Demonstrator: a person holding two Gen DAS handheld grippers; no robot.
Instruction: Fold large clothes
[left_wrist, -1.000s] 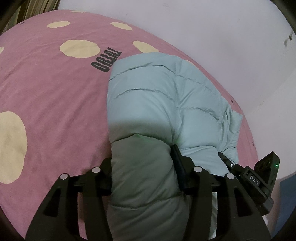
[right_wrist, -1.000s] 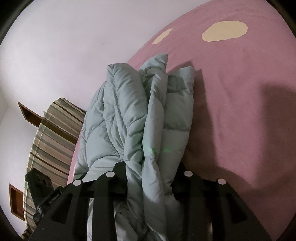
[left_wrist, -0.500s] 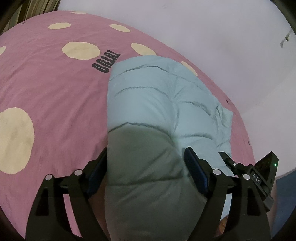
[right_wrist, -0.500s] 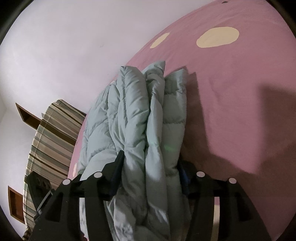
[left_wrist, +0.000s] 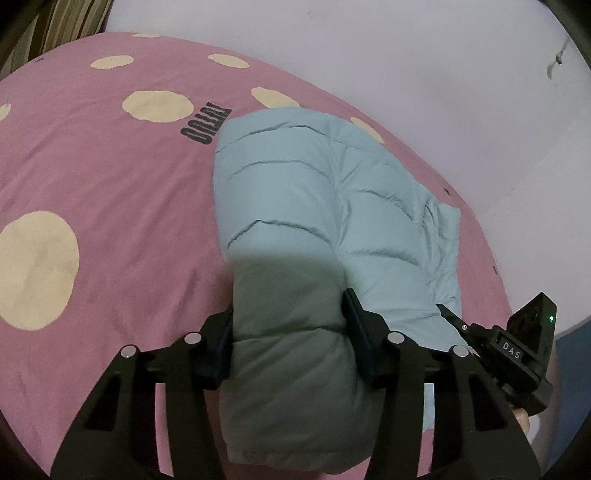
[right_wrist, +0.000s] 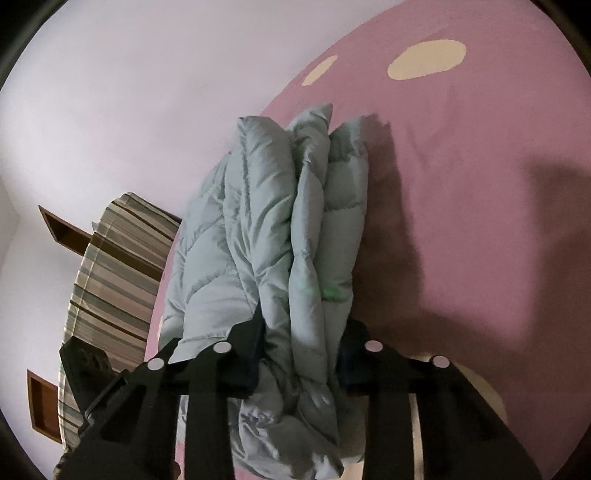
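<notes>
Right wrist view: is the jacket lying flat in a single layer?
No. The pale blue puffer jacket is bunched into several thick folds, gathered between the fingers of the right tool.

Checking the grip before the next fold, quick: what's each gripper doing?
Left gripper: jaws just closed in, shut on the folded puffer jacket.
Right gripper: jaws just closed in, shut on the jacket's layered edge.

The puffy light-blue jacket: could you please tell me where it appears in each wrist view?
Left wrist: the puffy light-blue jacket fills the centre, running up from the bottom edge.
Right wrist: the same jacket stands bunched at centre, slightly left.
Shared landmark: the pink bedspread with cream dots.
</notes>
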